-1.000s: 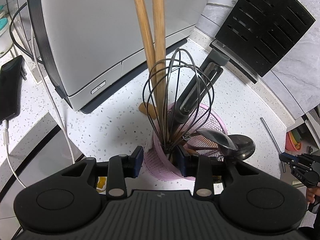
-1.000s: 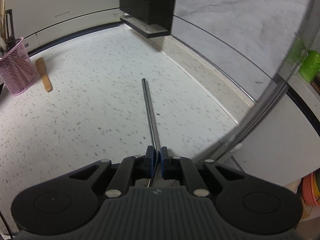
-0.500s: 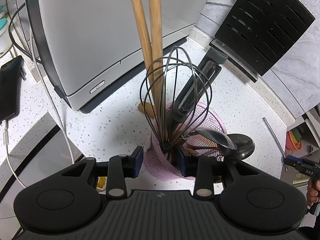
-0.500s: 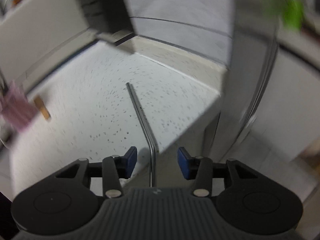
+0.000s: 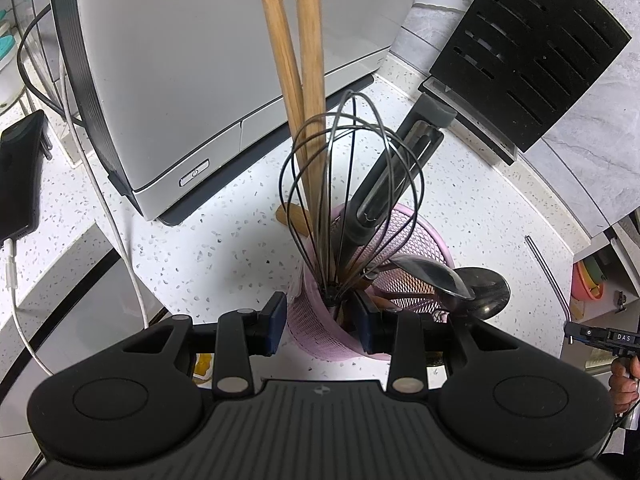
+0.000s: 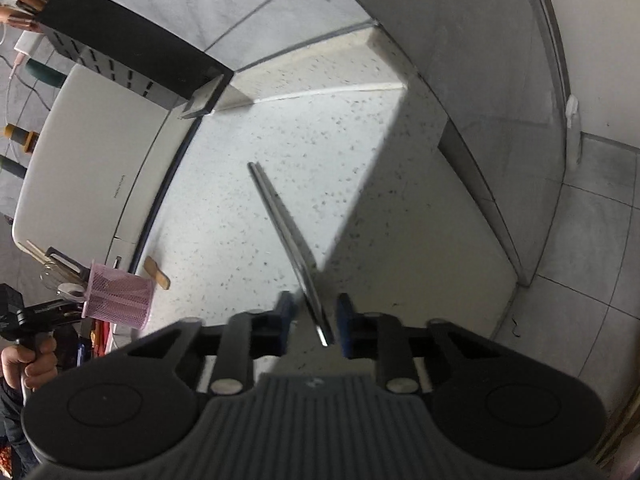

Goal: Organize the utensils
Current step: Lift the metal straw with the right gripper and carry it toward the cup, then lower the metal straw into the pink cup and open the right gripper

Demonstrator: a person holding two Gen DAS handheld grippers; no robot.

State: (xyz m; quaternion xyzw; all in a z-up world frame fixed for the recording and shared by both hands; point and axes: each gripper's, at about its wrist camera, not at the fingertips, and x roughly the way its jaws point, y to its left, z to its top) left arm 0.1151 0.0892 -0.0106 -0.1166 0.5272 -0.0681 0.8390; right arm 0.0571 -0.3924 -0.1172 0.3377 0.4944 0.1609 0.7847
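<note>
A pink mesh utensil holder point(image 5: 416, 240) stands on the speckled white counter point(image 5: 224, 248). It holds a wire whisk point(image 5: 352, 184), two wooden handles point(image 5: 308, 60), a black tool and a metal spoon point(image 5: 436, 276). My left gripper point(image 5: 320, 322) straddles the holder's near rim, its pads touching the mesh. A pair of metal chopsticks point(image 6: 280, 224) lies on the counter near its right edge; they also show in the left wrist view point(image 5: 546, 268). My right gripper point(image 6: 314, 320) is open, its pads apart on either side of their near end. The holder point(image 6: 120, 296) is far left there.
A white appliance point(image 5: 192, 60) stands behind the holder, a black knife block point(image 5: 520, 52) in the back corner. A wooden spatula point(image 6: 157, 273) lies on the counter beside the holder. A phone on a charging cable point(image 5: 20, 176) lies at left. The counter drops off at right.
My right gripper opened and let go of the metal chopsticks, then lifted and tilted, so its view now looks down on the counter. My left gripper stays on the holder.
</note>
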